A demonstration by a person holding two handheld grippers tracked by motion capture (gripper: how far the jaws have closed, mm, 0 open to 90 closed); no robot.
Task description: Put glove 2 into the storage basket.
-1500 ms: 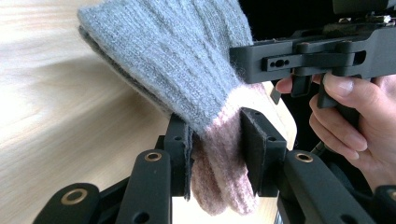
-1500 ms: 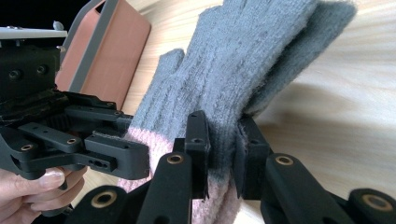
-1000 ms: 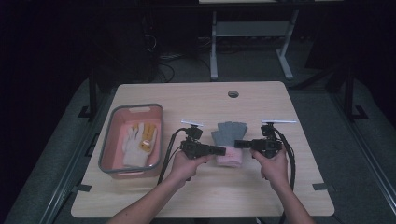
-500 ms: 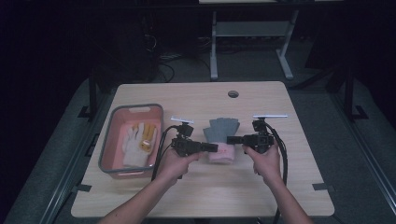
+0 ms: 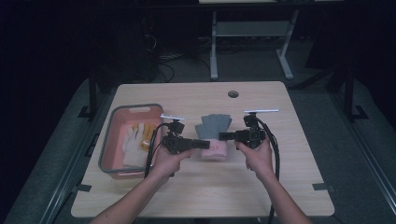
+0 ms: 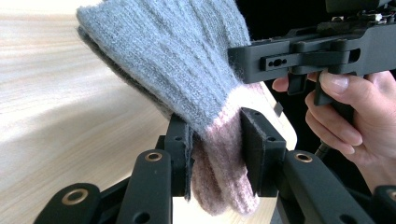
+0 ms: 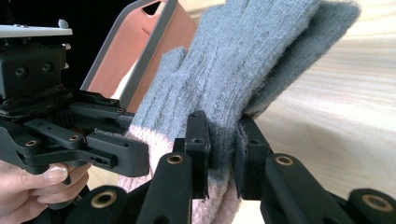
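Observation:
A grey knitted glove point(image 5: 214, 125) with a pink cuff point(image 5: 214, 150) hangs between my two grippers over the middle of the wooden table point(image 5: 280, 186). My left gripper point(image 5: 205, 143) reaches in from the left and is shut on the pink cuff point(image 6: 219, 163). My right gripper point(image 5: 223, 136) reaches in from the right and is shut on the glove where grey turns to pink point(image 7: 223, 154). The grey fingers point(image 6: 177, 60) spread away from both sets of jaws. A second grey layer point(image 7: 299, 60) lies behind the first.
A pink bin with a grey rim point(image 5: 108, 144) stands at the table's left and holds white gloves point(image 5: 133, 142) and something yellow. Its wall point(image 7: 161, 42) is close behind the glove in the right gripper view. A cable hole point(image 5: 233, 94) sits near the far edge.
Both hands have carried the glove to the left, toward the pink bin, and slightly upward. Both grips look the same as before.

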